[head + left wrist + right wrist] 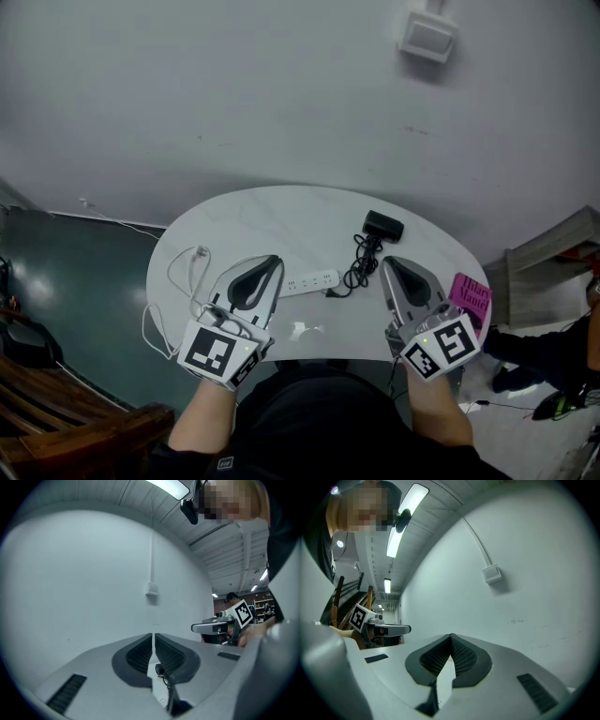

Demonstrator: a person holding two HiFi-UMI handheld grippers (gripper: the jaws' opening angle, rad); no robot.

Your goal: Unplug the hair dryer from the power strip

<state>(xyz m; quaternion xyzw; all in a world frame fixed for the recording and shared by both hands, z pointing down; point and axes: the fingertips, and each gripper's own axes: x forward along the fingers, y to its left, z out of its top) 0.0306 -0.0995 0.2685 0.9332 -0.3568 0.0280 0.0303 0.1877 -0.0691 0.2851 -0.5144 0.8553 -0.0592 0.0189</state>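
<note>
Power strip (312, 280) on table (253, 216), hair dryer (382, 225) behind right

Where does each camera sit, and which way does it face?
Head view: on the person's head, facing steeply down at the table and power strip; forearms, left hand-held gripper and right hand-held gripper show.
Left gripper view: on the left hand-held gripper, level along its shut jaws toward the wall; the right one shows at right.
Right gripper view: mirrored, jaws shut, the left one at left.
Shared: both gripper views catch the wall box.
</note>
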